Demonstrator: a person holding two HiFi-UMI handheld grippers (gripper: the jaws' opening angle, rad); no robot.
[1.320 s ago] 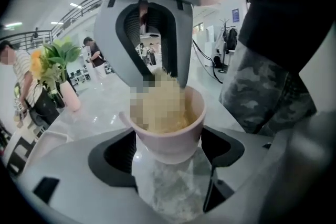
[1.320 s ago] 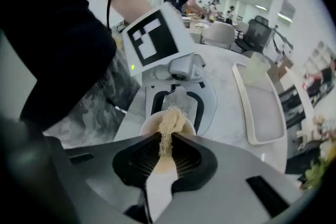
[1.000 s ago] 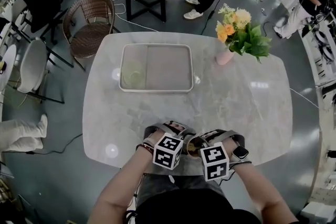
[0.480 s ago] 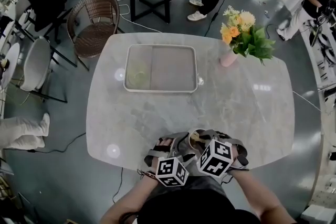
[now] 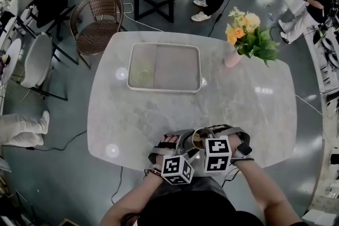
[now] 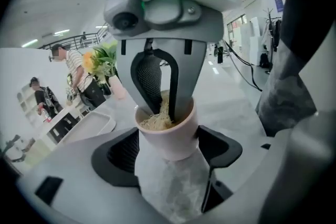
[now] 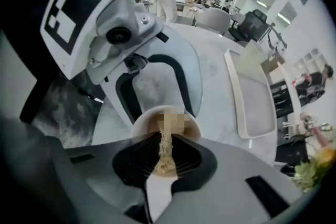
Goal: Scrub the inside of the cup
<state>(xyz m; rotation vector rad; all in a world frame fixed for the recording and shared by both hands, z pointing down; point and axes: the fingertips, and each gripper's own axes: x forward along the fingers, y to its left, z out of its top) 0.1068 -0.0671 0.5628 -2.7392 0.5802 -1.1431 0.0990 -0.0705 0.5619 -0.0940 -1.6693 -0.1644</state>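
Observation:
A pale pink cup (image 6: 169, 140) sits between the black pads of my left gripper (image 6: 169, 159), above the table's near edge. The left jaws are closing and press on the cup's sides. My right gripper (image 7: 165, 159) is shut on a beige fibrous scrubber (image 7: 166, 150) that reaches down into the cup (image 7: 142, 122). In the left gripper view the right gripper's fingers (image 6: 150, 79) stand inside the cup's mouth with the scrubber (image 6: 156, 121) at their tips. In the head view the cup (image 5: 198, 138) shows between both marker cubes.
A white tray (image 5: 165, 91) lies at the far middle of the marble table (image 5: 249, 108). A pink vase of flowers (image 5: 248, 37) stands at the back right. A wicker chair (image 5: 98, 20) and people stand beyond the table.
Both grippers stay joined at the cup by the table's near edge. Their marker cubes have shifted and turned, the right one now more upright over the cup.

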